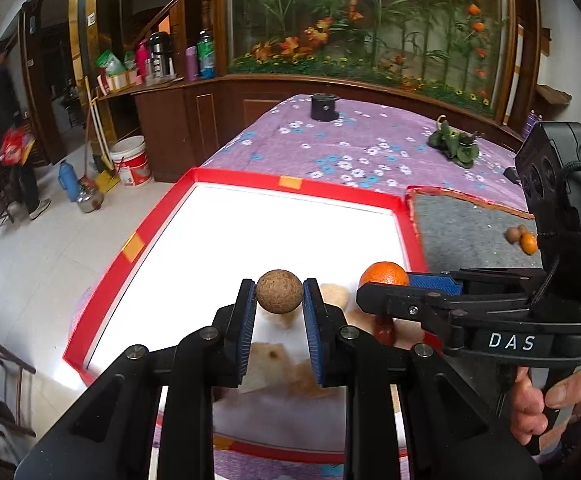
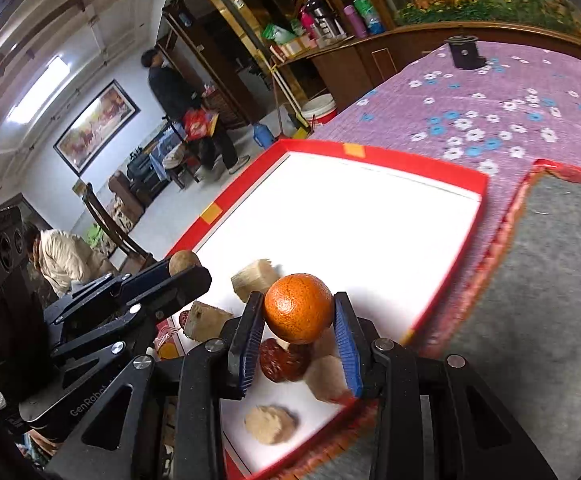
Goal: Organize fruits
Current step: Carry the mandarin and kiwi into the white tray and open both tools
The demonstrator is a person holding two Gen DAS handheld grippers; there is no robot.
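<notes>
The left gripper (image 1: 279,300) is clamping a small brown round fruit (image 1: 279,291) between its blue pads; the right gripper (image 2: 299,322) is clamping an orange (image 2: 298,308) likewise. Both fruits are hanging above the near end of the red-rimmed white tray (image 2: 442,168), the brown one nearer its left rim. Pale cut pieces (image 2: 250,280) and a dark red fruit (image 2: 280,360) are lying on the tray floor at that near end. Two more fruits (image 1: 522,238) are waiting on the grey mat (image 1: 470,232) beside the tray's right edge. Judgement: the carry step is under way; next, each gripper is needing a bare patch of tray floor, a lowering, then a release
</notes>
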